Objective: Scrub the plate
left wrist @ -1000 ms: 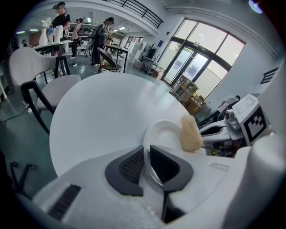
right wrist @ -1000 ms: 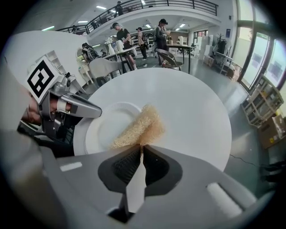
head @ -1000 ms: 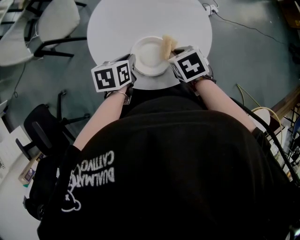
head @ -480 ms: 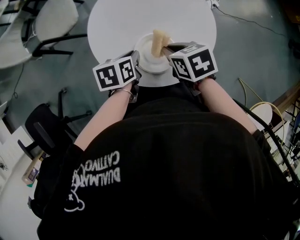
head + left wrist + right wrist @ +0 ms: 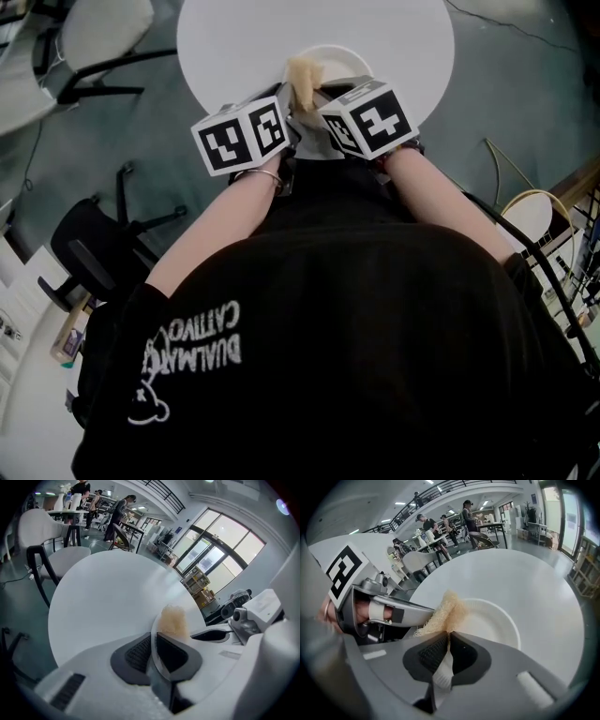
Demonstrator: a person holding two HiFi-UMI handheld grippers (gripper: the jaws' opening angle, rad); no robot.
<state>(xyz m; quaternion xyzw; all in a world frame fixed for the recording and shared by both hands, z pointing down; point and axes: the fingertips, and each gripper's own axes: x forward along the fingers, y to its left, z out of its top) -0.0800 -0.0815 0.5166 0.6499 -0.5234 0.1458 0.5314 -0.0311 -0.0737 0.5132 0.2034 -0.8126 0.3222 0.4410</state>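
Scrubbing step is on here: the left gripper [image 5: 153, 644] has the near rim of the shallow, round white plate [image 5: 492, 620] pinched between its jaws. They've just been closing a bit further on that rim. The right gripper [image 5: 447, 639] is clamped tight on a tan, fibrous loofah-type scrubber [image 5: 449, 611]. Its free end lies over the plate's left edge, right beside the left gripper's jaw, though I can't tell for sure it's pressing on the surface. The plate sits at the near edge of the round white table [image 5: 234, 47], close to the person. If I were doing this, I'd hold the rim firmly so the plate doesn't skate or tip on that smooth tabletop. Then I'd drag the scrubber in overlapping arcs across the dished middle and round the lip instead of poking at one spot. The two grippers are nearly touching, so short strokes on that side. Material-wise the plate looks smooth and hard with a thin raised lip, ceramic or plastic I can't say, and it's probably slippery in a pinch. The scrubber is coarse, frayed and squashy, and it bends where it leaves the jaws, so I'd expect it to flop unless pushed down flat. The dark ribbed pads [image 5: 136, 653] should help the bite on both.
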